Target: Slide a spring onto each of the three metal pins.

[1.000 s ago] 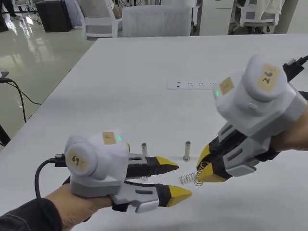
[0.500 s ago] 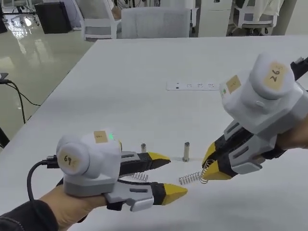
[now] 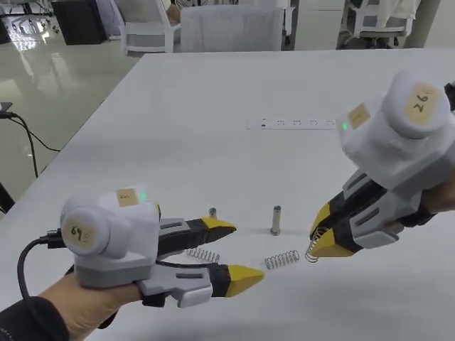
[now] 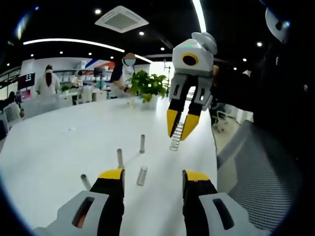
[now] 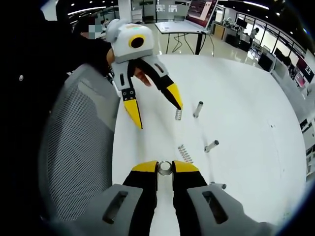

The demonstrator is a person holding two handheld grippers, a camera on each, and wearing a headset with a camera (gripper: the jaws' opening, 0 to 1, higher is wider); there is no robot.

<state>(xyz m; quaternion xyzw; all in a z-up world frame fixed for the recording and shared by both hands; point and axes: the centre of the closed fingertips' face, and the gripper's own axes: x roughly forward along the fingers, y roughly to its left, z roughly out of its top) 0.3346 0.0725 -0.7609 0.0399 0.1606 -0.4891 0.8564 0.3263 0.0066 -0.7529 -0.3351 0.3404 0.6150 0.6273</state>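
The right gripper (image 3: 321, 234) has drawn back toward the right of the frame, its jaws pinching a spring (image 5: 165, 167) by one end. The left gripper (image 3: 231, 250) has slipped toward the lower left, jaws spread and holding nothing. A loose spring (image 3: 282, 258) lies at centre, just below a metal pin (image 3: 276, 220). Every pin I can see looks bare, so the threading seems yet to start.

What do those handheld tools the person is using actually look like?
Each has a rounded white housing, grey-black jaws with yellow tips, and a green light. The left claw carries a sticker reading 69 and a black cable; the right claw is labelled 26. A dark sleeve covers the left wrist.
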